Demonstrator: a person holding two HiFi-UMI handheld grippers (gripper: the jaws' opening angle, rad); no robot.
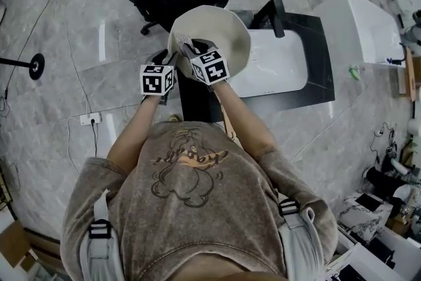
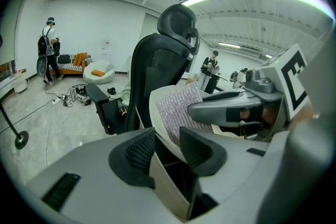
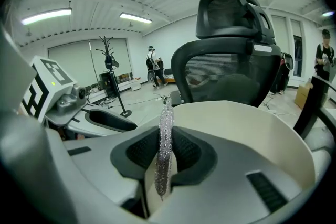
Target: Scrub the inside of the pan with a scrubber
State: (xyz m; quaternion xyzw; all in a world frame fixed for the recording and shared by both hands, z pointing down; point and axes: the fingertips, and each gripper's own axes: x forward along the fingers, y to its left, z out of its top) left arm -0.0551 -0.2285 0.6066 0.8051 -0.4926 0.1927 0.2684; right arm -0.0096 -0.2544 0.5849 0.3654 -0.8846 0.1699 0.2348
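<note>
cream smooth rounded pan (image 1: pixel 220 29) clamped by left gripper (image 2: pixel 168 140), glittery silver mesh scrubber (image 3: pixel 166 126) pinched flat in right gripper (image 3: pixel 164 150)

Your pan (image 1: pixel 220 29) is cream-coloured, round and deep. It is held up and tilted, with its near end clamped between the jaws of your left gripper (image 2: pixel 165 150). The scrubber (image 3: pixel 166 123), a thin glittery silver pad, stands pinched in your right gripper (image 3: pixel 164 159), its flat face against the pan's inside near the left rim.
</note>
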